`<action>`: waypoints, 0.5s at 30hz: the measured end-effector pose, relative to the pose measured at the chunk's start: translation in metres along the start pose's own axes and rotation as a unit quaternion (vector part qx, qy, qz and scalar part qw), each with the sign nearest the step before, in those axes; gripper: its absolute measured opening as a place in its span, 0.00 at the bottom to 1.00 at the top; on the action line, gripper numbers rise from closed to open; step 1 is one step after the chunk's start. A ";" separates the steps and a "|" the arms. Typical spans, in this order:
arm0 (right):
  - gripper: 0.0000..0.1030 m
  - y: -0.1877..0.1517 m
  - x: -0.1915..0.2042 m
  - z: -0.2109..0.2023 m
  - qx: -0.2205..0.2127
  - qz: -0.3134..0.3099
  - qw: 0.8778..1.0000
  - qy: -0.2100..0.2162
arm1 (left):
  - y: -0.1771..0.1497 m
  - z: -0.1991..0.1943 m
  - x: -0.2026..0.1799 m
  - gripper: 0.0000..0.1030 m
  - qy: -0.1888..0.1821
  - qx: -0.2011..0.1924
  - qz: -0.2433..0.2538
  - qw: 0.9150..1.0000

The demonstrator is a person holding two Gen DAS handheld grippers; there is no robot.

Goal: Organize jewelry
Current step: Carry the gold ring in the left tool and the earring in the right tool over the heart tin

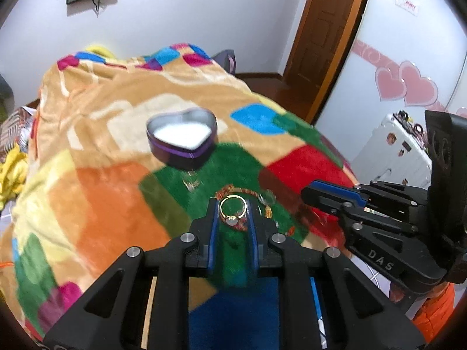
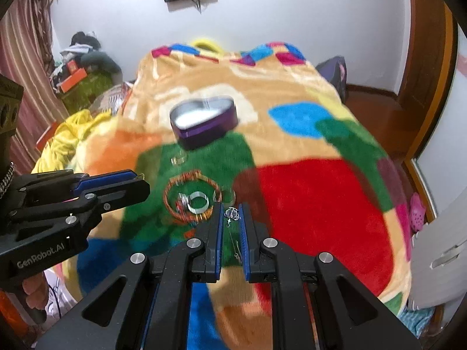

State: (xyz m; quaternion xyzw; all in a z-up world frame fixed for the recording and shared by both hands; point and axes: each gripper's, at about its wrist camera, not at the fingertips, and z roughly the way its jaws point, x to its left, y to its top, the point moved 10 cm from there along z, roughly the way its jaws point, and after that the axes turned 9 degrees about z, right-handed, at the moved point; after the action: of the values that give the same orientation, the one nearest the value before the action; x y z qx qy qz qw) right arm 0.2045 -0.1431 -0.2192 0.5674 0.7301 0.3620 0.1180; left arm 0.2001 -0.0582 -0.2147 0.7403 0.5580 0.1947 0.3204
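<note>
An open purple heart-shaped tin [image 1: 182, 138] with a white lining sits on the blanket; it also shows in the right wrist view [image 2: 204, 124]. My left gripper [image 1: 232, 208] is shut on a gold ring [image 1: 233, 207] above a red-and-gold beaded bracelet [image 1: 248, 194]. My right gripper [image 2: 231, 214] is shut on a small silver pendant [image 2: 231, 213] with a thin chain hanging from it. In the right wrist view a silver ring [image 2: 198, 201] lies inside the bracelet [image 2: 191, 199]. A small silver piece [image 2: 178, 160] lies near the tin.
Everything rests on a colourful patchwork blanket [image 1: 102, 198] over a bed. A wooden door [image 1: 324, 29] and a white suitcase [image 1: 394, 148] stand to the right. Yellow cloth [image 2: 67, 134] and clutter lie left of the bed.
</note>
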 end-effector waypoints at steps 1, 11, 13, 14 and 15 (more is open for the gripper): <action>0.09 0.006 0.002 -0.004 -0.008 -0.001 1.000 0.002 | 0.005 -0.004 0.002 0.17 0.003 -0.007 0.000 1.000; 0.09 0.048 0.017 -0.021 -0.062 -0.009 0.998 0.011 | 0.045 -0.032 0.024 0.17 0.025 -0.064 0.001 0.998; 0.09 0.057 0.020 -0.022 -0.069 -0.009 0.997 0.016 | 0.049 -0.035 0.028 0.17 0.030 -0.070 0.003 0.997; 0.09 0.060 0.021 -0.022 -0.072 -0.010 0.997 0.017 | 0.051 -0.036 0.030 0.17 0.032 -0.073 0.003 0.997; 0.09 0.065 0.023 -0.022 -0.076 -0.010 0.997 0.018 | 0.053 -0.036 0.032 0.17 0.034 -0.075 0.002 0.997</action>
State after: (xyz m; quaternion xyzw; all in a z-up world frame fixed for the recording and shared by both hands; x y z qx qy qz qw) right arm 0.2323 -0.1248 -0.1556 0.5426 0.7083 0.4254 0.1513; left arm 0.2240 -0.0275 -0.1542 0.7082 0.5509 0.2614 0.3559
